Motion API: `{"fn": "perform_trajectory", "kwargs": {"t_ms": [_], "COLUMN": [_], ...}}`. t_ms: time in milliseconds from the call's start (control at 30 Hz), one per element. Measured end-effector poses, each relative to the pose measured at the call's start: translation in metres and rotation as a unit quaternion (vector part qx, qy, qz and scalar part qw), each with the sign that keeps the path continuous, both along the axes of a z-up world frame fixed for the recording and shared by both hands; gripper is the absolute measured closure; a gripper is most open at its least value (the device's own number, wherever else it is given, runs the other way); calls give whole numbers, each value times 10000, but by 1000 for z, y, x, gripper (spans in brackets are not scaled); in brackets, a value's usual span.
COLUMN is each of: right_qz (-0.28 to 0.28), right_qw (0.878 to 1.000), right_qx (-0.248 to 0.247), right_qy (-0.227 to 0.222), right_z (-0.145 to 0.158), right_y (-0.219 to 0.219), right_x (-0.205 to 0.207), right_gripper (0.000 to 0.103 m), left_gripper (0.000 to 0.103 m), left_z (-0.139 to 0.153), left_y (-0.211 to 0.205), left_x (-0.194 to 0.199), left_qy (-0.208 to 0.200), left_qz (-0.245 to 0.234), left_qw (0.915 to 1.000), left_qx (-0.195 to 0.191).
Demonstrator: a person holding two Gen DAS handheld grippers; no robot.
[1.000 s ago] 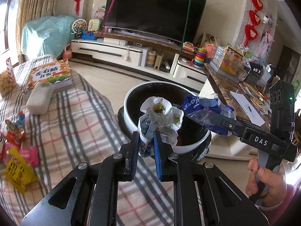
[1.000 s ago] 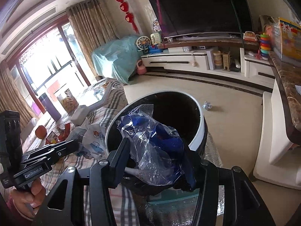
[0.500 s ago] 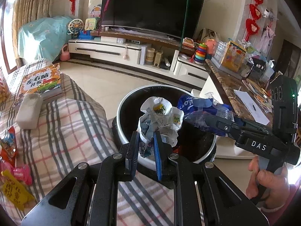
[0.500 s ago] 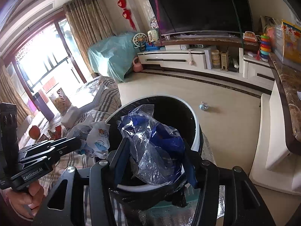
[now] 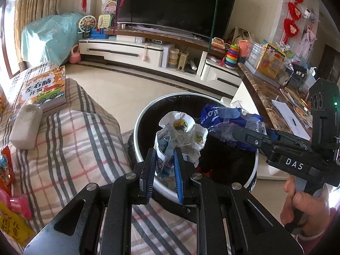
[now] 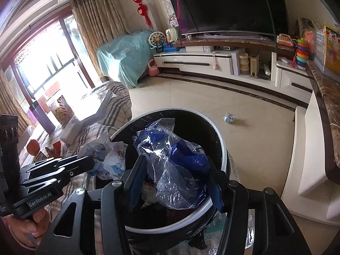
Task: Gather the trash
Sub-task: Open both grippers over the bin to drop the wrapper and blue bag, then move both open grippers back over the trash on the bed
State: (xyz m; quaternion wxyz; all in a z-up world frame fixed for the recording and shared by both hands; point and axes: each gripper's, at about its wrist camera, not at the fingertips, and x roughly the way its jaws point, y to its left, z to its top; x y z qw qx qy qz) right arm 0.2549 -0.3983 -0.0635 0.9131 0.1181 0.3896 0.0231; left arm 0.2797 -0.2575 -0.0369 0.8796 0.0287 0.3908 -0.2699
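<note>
The crumpled white wrapper (image 5: 180, 133) and the blue-and-clear plastic bag (image 6: 176, 165) are light, soft and springy; judged best held at a bunched fold. The left gripper (image 5: 163, 167) is clamped on the wrapper's lower folds, at the near rim of the trash bin (image 5: 142, 114). The right gripper (image 6: 174, 180) is clamped on the bag, which hangs between its fingers over the bin opening.

Light source: daylight from the window (image 6: 40, 72) at 9 o'clock in the right wrist view, blown out to white.
Brightness: room evenly bright; floor (image 6: 191, 97) pale, with a soft sheen.
Dark areas: television screen (image 5: 176, 4) and bin interior (image 6: 191, 125) nearly black.
Distortion: strong fisheye bending, dark vignette at corners.
Focus: sharp centrally, softer toward the edges.
</note>
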Motion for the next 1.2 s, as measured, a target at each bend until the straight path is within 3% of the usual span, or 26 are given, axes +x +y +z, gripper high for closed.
{"fn": "perform_trajectory", "kwargs": {"t_ms": [267, 367, 433, 633, 733, 867, 1200], "right_qz": [-10, 9, 3, -95, -153, -142, 207], "right_qw": [10000, 10000, 9999, 9999, 9998, 9992, 9974], "right_qx": [14, 0, 1, 35, 137, 328, 646], "right_qy": [39, 53, 102, 45, -34, -160, -259], "right_z": [-3, -4, -4, 0, 3, 4, 2], "right_y": [-4, -5, -6, -8, -6, 3, 54], "right_x": [5, 8, 12, 7, -3, -19, -44], "right_gripper": [47, 42, 35, 26, 22, 10, 8], "left_gripper": [88, 73, 56, 45, 41, 38, 37], "left_z": [0, 0, 1, 5, 3, -3, -12], "left_y": [-3, -5, -4, 9, 25, 52, 128], "left_x": [4, 6, 6, -6, -15, -31, -72], "left_qy": [6, 29, 21, -99, -88, -25, 132], "left_qz": [-7, 26, 55, 138, 262, 488, 1105], "left_qw": [10000, 10000, 9999, 9997, 9993, 9983, 9922], "left_qx": [-6, -46, -125, -177, -255, -315, -563]}}
